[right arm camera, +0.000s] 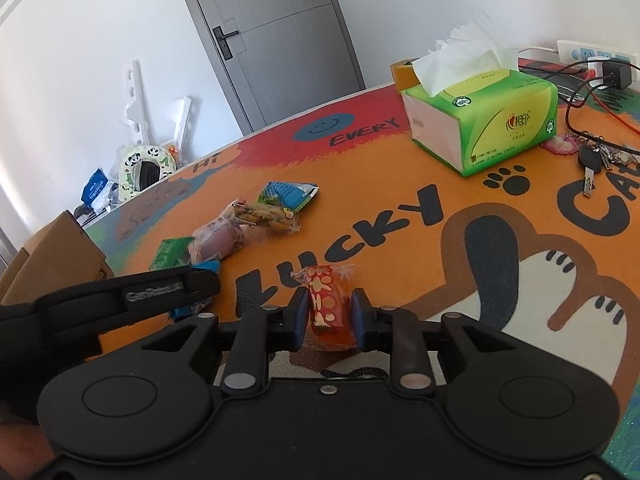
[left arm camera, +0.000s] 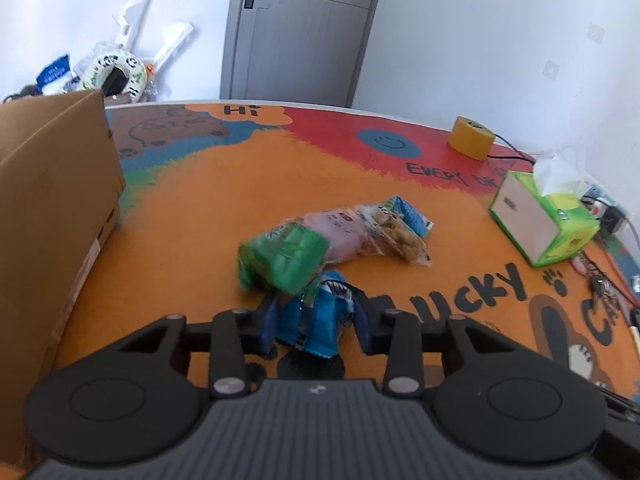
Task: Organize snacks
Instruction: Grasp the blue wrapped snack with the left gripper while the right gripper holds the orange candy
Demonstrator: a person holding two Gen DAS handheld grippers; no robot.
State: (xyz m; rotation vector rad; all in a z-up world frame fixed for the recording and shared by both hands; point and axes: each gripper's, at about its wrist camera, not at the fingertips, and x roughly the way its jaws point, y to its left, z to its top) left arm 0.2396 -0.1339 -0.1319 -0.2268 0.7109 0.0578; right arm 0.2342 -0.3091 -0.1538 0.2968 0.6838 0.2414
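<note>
Left tongs (left arm camera: 316, 320): we see them clenched on a blue snack packet (left arm camera: 316, 326), both blue pads pressed into its crinkled sides.
Right tongs (right arm camera: 330, 316): we find them clamped on a red-and-orange wrapped snack (right arm camera: 326, 308), held lengthwise between the pads.
Just ahead of the left tongs: a green packet (left arm camera: 286, 264) lies touching the far end of the blue one.
Beyond the green packet: a pink wrapped snack (left arm camera: 340, 236), then a clear bag of biscuits (left arm camera: 400, 236) over a blue-and-white sachet (left arm camera: 412, 216), all bunched together on the surface (left arm camera: 200, 208).
Left of the left tongs: a cardboard box (left arm camera: 52, 208) stands close by, its flap raised.
Far right of the left tongs: a green tissue box (left arm camera: 548, 224), and past it a roll of yellow tape (left arm camera: 474, 138).
Only the right wrist view shows: the red-and-orange snack, the left tool's black arm (right arm camera: 132, 296) reaching in from the left, a bunch of keys (right arm camera: 596, 164) and a charger plug (right arm camera: 612, 74) far right of the tongs.
Only the left wrist view shows: how the blue packet sits in the grip; from the right we catch just slivers of it behind that arm.
Farthest: a grey door (left arm camera: 304, 28) behind the surface.
</note>
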